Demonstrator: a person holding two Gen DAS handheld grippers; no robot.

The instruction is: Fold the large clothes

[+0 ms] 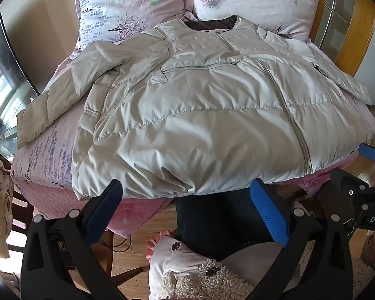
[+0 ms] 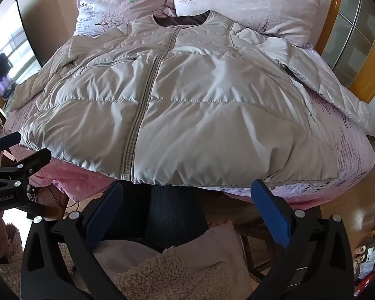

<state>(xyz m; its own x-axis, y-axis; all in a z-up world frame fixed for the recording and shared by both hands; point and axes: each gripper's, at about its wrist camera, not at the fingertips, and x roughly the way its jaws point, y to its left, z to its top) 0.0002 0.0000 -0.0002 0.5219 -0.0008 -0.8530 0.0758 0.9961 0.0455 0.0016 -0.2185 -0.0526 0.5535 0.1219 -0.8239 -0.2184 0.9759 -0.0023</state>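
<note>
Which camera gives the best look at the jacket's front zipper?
The right wrist view: the zipper runs down the middle of the jacket, visible from neckline to hem. The left wrist view shows the zipper off to the right, slanted and partly lost in folds.

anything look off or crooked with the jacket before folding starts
Mostly fine: the puffer jacket lies flat and zipped on the bed. Its hem overhangs the near bed edge, and the sleeve on the picture's left lies bent and bunched rather than straight.
</note>
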